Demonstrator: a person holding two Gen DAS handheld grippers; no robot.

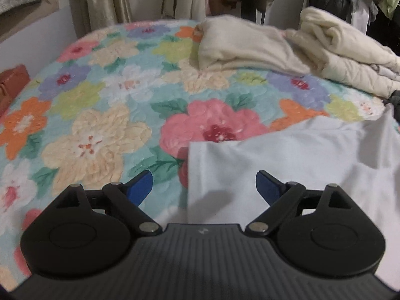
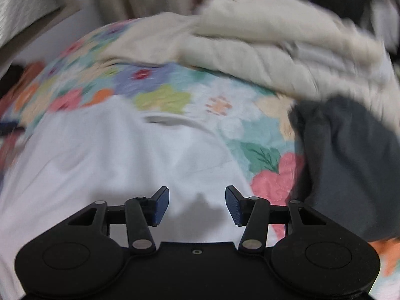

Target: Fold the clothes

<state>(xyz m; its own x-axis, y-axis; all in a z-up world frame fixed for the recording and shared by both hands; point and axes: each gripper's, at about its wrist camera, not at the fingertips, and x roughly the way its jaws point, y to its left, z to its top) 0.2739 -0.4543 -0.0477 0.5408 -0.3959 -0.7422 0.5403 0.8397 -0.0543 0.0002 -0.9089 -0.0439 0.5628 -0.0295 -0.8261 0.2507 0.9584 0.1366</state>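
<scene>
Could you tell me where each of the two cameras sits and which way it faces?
Left wrist: on the left gripper, angled down across the floral bedspread at the white shirt; open blue fingers show.
Right wrist: on the right gripper, angled down over the shirt's neckline, beside a dark garment; jaws apart.
Shared: shirt, bedspread, cream blankets.

The left gripper is black plastic with a ribbed body, round side discs, silver pivot pins and blue fingers. The right gripper matches, with ridged blue fingers and one small centre screw.
</scene>
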